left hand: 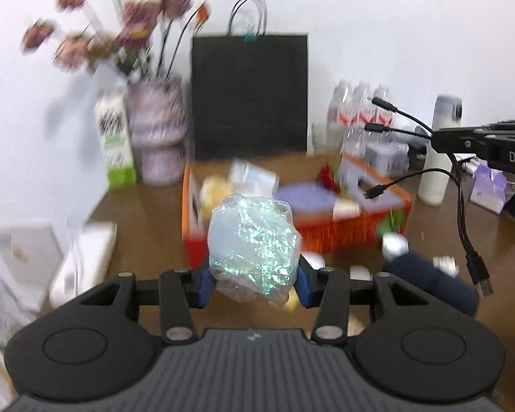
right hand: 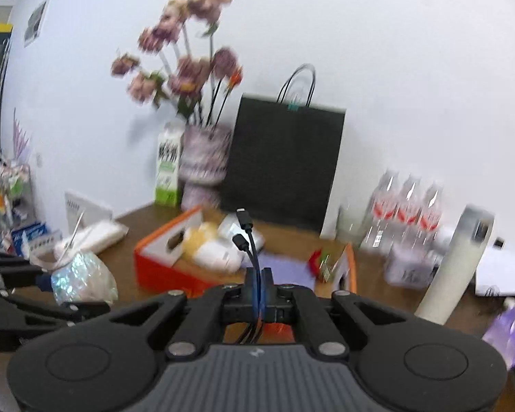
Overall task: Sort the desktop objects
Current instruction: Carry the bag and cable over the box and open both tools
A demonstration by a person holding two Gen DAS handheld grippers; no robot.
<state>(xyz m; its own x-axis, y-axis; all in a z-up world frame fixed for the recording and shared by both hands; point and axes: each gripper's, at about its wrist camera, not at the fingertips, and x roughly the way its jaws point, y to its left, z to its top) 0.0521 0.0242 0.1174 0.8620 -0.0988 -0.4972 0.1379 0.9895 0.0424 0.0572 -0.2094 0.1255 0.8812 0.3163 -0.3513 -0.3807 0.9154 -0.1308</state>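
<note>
My left gripper (left hand: 254, 283) is shut on a crumpled iridescent plastic bag (left hand: 255, 245), held above the brown desk (left hand: 147, 213) in front of the orange box (left hand: 343, 228). The same bag (right hand: 82, 279) shows at the left of the right wrist view, between the left gripper's fingers (right hand: 44, 279). My right gripper (right hand: 259, 290) is shut on a black multi-plug charging cable (right hand: 245, 231), whose plugs stick up past the pads. In the left wrist view the right gripper (left hand: 436, 137) comes in from the right, with the cable (left hand: 463, 213) dangling from it.
The orange box (right hand: 161, 267) holds several soft and packaged items. Behind it stand a black paper bag (left hand: 250, 92), a flower vase (left hand: 159, 134), a milk carton (left hand: 115, 140), water bottles (left hand: 357, 110) and a white flask (left hand: 441, 151). A dark pouch (left hand: 432, 281) lies at the front right.
</note>
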